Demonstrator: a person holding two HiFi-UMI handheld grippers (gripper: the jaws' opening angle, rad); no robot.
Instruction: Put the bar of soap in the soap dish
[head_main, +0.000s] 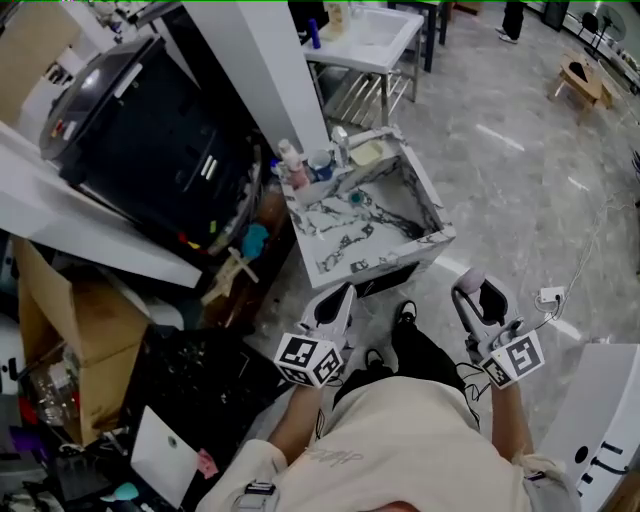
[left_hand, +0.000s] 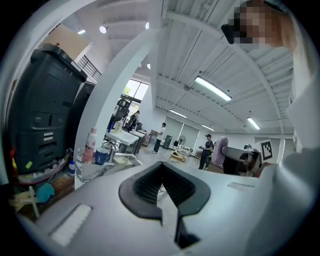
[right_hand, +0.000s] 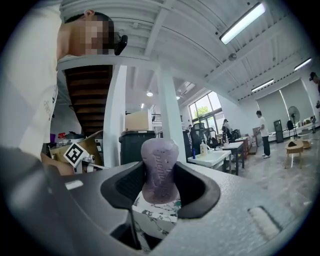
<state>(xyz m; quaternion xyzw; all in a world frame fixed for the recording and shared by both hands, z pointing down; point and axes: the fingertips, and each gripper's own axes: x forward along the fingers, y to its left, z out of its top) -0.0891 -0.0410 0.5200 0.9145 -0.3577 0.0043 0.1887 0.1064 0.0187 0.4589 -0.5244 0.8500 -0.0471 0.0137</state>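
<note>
- Right gripper fingers clamp the soap upright, well short of the sink, probably for carrying to the dish.
- Left gripper fingers closed, empty: spare.

2 grippers are counted: left gripper, right gripper; 1 bar of soap; 1 sink; on sink's back ledge are counted 1 soap dish, 1 pink bottle, 1 blue cup, 1 tap; beyond sink, 1 white table.
</note>
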